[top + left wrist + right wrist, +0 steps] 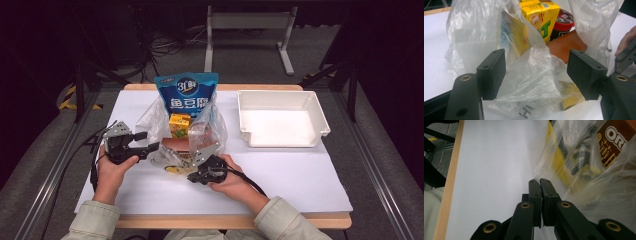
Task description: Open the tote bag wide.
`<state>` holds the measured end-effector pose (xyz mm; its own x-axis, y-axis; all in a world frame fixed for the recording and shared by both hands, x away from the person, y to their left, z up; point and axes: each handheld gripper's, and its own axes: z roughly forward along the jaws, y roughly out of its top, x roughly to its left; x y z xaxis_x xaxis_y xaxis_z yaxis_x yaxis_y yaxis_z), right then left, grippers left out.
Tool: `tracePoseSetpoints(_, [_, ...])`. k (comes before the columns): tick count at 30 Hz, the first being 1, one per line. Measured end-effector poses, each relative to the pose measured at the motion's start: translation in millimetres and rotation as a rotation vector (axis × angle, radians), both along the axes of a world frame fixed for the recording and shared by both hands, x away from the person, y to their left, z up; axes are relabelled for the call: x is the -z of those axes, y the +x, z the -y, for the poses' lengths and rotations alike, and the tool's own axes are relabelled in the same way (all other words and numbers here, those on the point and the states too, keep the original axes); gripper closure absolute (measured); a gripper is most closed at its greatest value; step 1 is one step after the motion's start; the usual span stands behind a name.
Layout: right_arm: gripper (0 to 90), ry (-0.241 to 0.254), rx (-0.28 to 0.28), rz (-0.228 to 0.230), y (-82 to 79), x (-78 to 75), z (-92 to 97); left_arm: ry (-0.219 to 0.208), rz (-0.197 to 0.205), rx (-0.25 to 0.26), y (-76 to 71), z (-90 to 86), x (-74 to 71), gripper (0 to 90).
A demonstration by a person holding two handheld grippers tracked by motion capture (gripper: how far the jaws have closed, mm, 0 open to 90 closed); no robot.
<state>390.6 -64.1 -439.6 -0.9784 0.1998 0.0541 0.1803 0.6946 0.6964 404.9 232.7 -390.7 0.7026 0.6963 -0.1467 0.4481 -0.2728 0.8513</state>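
We note the tabletop carries a white tray at right and a clear plastic bag at centre, a yellow carton inside. Left gripper: jaws apart, bag film between them, unpinched. Right gripper: jaws together at the bag's edge; whether film is caught we cannot tell.
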Motion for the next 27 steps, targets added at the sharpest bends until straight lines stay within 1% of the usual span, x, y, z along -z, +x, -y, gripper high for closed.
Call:
tracePoseSetpoints(3, [88.1,0.01,0.001,0.001,-0.3,-0.4,1.0,0.004,0.019,0.003,-3.3,0.1,-0.5,32.8])
tracePoseSetpoints(5, [87.9,0.015,0.003,0.0,-0.7,0.4,1.9,-0.007,0.032,0.002,-6.2,0.9,-2.4,33.6])
tracePoseSetpoints(7, [87.5,0.021,0.009,-0.001,-0.6,0.8,2.7,-0.02,0.036,0.005,-7.9,2.1,-5.1,34.0])
tracePoseSetpoints(8, [87.2,0.023,0.007,0.001,-0.2,0.4,3.2,-0.017,0.045,0.011,-8.3,2.4,-6.3,34.2])
tracePoseSetpoints(10, [86.8,0.028,0.007,0.004,-0.5,-0.3,3.5,-0.041,0.034,0.019,-10.6,5.6,-7.3,34.3])
tracePoseSetpoints(11, [86.6,0.03,0.008,0.003,-0.8,-0.5,3.6,-0.044,0.034,0.022,-11.1,8.0,-7.1,34.1])
tracePoseSetpoints(13, [86.3,0.033,0.006,0.003,-1.2,-0.6,3.7,-0.03,0.037,0.032,-12.1,11.8,-7.7,33.9])
tracePoseSetpoints(14, [86.1,0.035,0.007,0.001,-1.4,-0.7,3.6,-0.03,0.036,0.031,-12.6,13.7,-7.8,33.6])
tracePoseSetpoints(15, [86.0,0.036,0.008,0.002,-1.5,-0.7,3.5,-0.026,0.033,0.021,-12.9,15.3,-7.7,33.0])
tracePoseSetpoints(16, [86.0,0.037,0.008,0.002,-1.6,-1.0,3.5,-0.01,0.037,0.017,-12.3,15.5,-7.6,32.2])
tracePoseSetpoints(17, [85.8,0.038,0.007,0.003,-1.9,-1.2,3.4,-0.001,0.036,-0.007,-12.0,16.0,-6.2,31.8])
tracePoseSetpoints(18, [85.8,0.038,0.007,0.003,-1.9,-1.2,3.4,-0.001,0.036,-0.007,-12.0,16.0,-6.2,31.4])
tracePoseSetpoints(19, [85.6,0.041,0.002,0.005,-2.1,-1.7,3.4,0.003,0.024,-0.038,-11.1,15.6,-3.8,31.4])
tracePoseSetpoints(20, [85.5,0.042,0.001,0.006,-2.4,-2.0,3.4,-0.005,0.013,-0.055,-9.8,14.9,-1.7,31.1])
tracePoseSetpoints(22, [85.2,0.044,0.003,0.004,-2.9,-2.1,3.1,-0.012,-0.01,-0.068,-6.7,14.2,1.6,31.2])
tracePoseSetpoints(23, [85.0,0.045,0.003,0.003,-3.0,-2.0,3.0,-0.003,-0.012,-0.074,-6.0,15.0,2.7,32.9])
tracePoseSetpoints(24, [84.8,0.046,0.002,0.003,-3.1,-2.0,2.9,0.026,-0.001,-0.085,-4.7,16.6,4.4,36.3])
tracePoseSetpoints(25, [84.6,0.046,0.002,0.004,-3.2,-2.0,2.8,0.046,-0.007,-0.093,-4.3,18.2,5.9,39.7])
tracePoseSetpoints(26, [84.5,0.044,-0.002,0.007,-3.0,-2.2,2.9,0.061,-0.005,-0.103,-4.2,19.3,7.1,44.8])
tracePoseSetpoints(27, [84.6,0.045,-0.001,0.008,-3.1,-2.4,3.0,0.078,-0.004,-0.103,-4.1,20.0,8.4,52.0])
